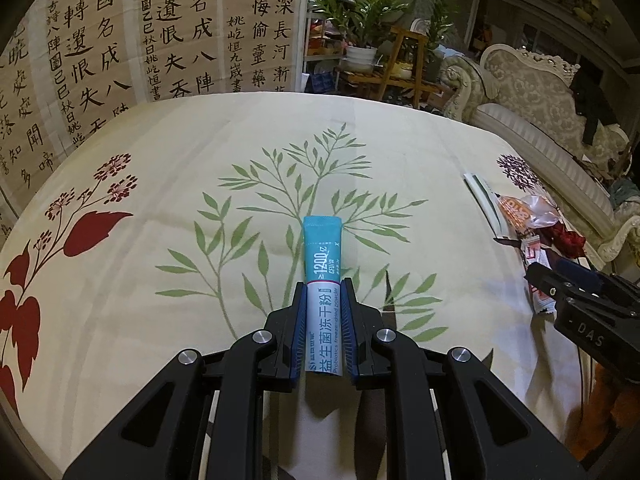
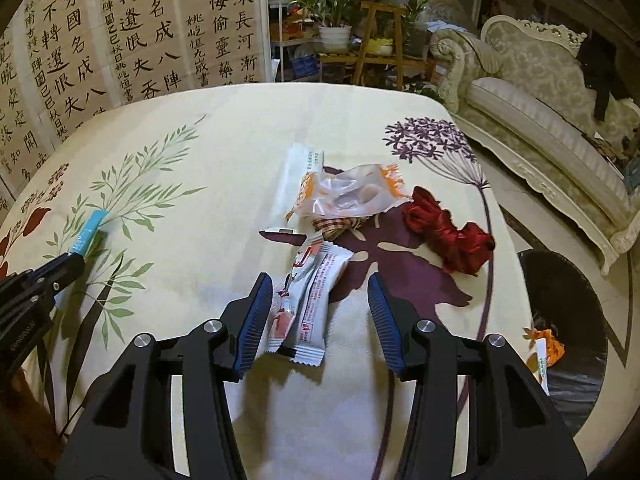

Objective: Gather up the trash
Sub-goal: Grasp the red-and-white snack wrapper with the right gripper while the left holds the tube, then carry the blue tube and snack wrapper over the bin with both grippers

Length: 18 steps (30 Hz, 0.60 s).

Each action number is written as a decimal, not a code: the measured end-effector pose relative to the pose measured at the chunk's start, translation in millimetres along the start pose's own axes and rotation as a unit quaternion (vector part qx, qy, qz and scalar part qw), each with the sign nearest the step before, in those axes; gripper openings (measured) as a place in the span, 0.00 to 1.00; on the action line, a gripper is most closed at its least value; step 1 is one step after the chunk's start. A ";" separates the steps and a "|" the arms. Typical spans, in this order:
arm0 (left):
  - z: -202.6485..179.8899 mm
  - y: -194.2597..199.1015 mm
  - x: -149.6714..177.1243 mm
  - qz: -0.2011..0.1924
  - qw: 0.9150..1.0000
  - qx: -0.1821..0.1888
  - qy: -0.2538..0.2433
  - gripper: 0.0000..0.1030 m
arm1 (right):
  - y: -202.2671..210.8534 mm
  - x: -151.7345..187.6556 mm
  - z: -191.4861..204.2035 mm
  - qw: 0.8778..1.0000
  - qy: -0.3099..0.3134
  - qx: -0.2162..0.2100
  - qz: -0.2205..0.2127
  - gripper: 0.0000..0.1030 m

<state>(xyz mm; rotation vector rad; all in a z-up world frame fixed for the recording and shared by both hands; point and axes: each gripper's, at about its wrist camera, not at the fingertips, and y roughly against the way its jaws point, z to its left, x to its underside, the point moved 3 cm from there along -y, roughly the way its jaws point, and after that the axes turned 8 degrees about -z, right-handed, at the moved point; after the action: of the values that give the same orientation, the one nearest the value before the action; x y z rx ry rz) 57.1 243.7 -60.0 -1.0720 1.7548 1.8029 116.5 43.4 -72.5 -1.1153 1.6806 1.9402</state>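
Observation:
My left gripper (image 1: 323, 285) is shut on a teal and white powder sachet (image 1: 322, 248), whose teal end sticks out past the fingertips above the tablecloth. The right wrist view shows that sachet (image 2: 88, 236) at the far left, in the left gripper (image 2: 70, 262). My right gripper (image 2: 320, 286) stands open around a white snack wrapper (image 2: 308, 312) lying on the table; its pads do not touch the wrapper. Beyond it lie a clear orange-printed wrapper (image 2: 352, 196), a long white packet (image 2: 296, 188), a plaid bow (image 2: 340, 228) and a crumpled red ribbon (image 2: 448, 236).
The table wears a cream floral cloth (image 2: 240, 140). On the floor to the right sits a black trash bag (image 2: 568, 280) holding an orange wrapper (image 2: 548, 344). A pale ornate sofa (image 2: 540, 120) lines the right side; a calligraphy screen (image 2: 120, 40) and potted plants stand behind.

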 end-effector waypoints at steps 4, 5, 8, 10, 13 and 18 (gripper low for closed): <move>-0.5 -1.9 0.3 0.001 1.000 0.000 0.000 0.17 | -2.4 4.0 2.1 1.000 0.005 -0.003 0.006 0.26; -0.7 -2.2 0.4 0.001 1.000 0.000 -0.001 0.17 | -2.4 5.1 2.8 1.000 0.006 -0.003 0.005 0.24; -2.5 -2.4 0.6 0.001 1.000 0.000 -0.003 0.17 | 0.3 7.0 2.5 1.000 0.007 -0.004 -0.001 0.23; -3.7 -2.0 0.7 0.000 1.000 -0.001 -0.005 0.17 | 3.3 7.5 1.8 1.000 0.007 -0.006 -0.006 0.23; -6.3 -0.5 1.4 -0.004 1.000 -0.002 -0.007 0.17 | 11.5 8.9 0.2 1.000 0.008 -0.007 -0.018 0.23; -17.1 3.4 2.9 -0.008 1.000 0.004 -0.012 0.17 | 28.5 13.1 -11.6 0.999 -0.001 -0.006 -0.037 0.23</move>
<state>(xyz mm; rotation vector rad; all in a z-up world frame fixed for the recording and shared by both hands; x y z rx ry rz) 56.9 226.1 -58.5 -1.0541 1.7336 1.7912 92.3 22.6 -62.9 -1.1636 1.6060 1.9085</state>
